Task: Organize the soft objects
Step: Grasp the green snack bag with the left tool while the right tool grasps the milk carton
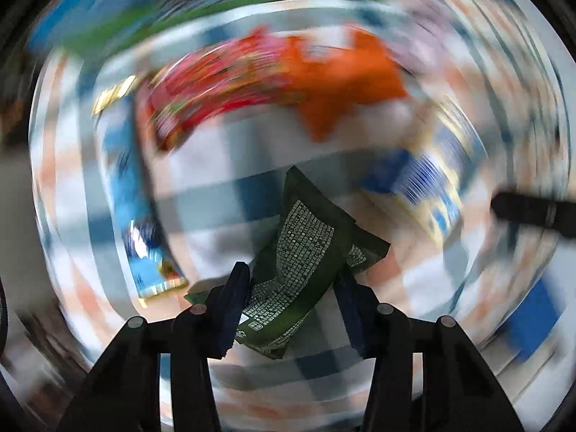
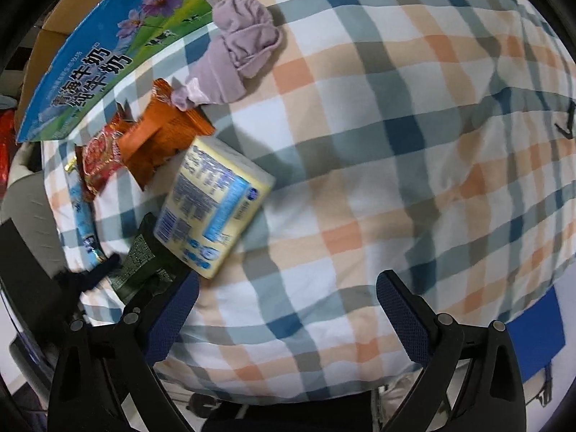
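My left gripper (image 1: 291, 280) is shut on a dark green snack packet (image 1: 309, 252) and holds it above the checked cloth (image 1: 216, 158); the background there is blurred by motion. The green packet also shows in the right wrist view (image 2: 144, 255), with the left gripper's finger (image 2: 97, 273) on it. My right gripper (image 2: 288, 298) is open and empty over the checked cloth (image 2: 396, 144). An orange packet (image 2: 162, 136), a red packet (image 2: 100, 158), a blue packet (image 2: 84, 223), a yellow tissue pack (image 2: 212, 201) and a lilac sock bundle (image 2: 234, 54) lie on the cloth.
A cardboard milk box (image 2: 100, 54) with a blue and green printed side stands at the far left edge of the cloth. A blue object (image 2: 540, 334) sits past the cloth's right edge. The orange packet (image 1: 345, 79) and red packet (image 1: 216, 86) appear blurred in the left view.
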Motion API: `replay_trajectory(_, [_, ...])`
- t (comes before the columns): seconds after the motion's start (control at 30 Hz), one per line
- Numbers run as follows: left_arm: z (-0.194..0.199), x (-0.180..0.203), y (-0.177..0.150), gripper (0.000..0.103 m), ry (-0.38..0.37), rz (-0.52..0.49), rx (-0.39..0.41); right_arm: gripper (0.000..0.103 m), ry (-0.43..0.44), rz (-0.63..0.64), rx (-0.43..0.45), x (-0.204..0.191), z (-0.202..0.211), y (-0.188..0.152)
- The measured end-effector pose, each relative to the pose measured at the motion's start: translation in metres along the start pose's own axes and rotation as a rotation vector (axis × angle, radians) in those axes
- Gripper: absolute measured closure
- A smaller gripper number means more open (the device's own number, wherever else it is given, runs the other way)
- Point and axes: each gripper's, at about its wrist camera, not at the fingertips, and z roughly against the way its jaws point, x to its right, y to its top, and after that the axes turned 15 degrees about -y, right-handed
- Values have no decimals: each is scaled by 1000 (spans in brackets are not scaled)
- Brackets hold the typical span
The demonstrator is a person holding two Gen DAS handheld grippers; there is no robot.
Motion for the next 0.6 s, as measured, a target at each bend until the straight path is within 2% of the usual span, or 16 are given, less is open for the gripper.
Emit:
replay_trajectory(0.07, [3, -21, 4, 57, -63, 151, 32, 2, 44, -8, -17, -11, -4, 6])
replay_trajectory(0.1, [3, -28, 6, 56, -83, 196, 45, 2, 65, -20, -30, -16, -7, 9])
replay_trajectory(0.2, [1, -35, 8, 55, -115, 246, 53, 2, 104, -80, -61, -29, -19, 20])
replay_trajectory(0.3, [1, -33, -4, 55, -108, 222, 43, 3, 115, -127, -84, -48, -33, 33])
replay_trajectory(0.4, [15, -26, -16, 54, -147, 197, 29, 25, 77, -104, -134, -63, -46, 38])
replay_trajectory(0.5, [34, -12, -30, 43, -141, 128, 30, 29, 56, -36, -150, -67, -46, 34])
replay_trajectory(0.6, [32, 7, -32, 39, -45, 17, -6, 30, 1, 61, -143, -68, -39, 23])
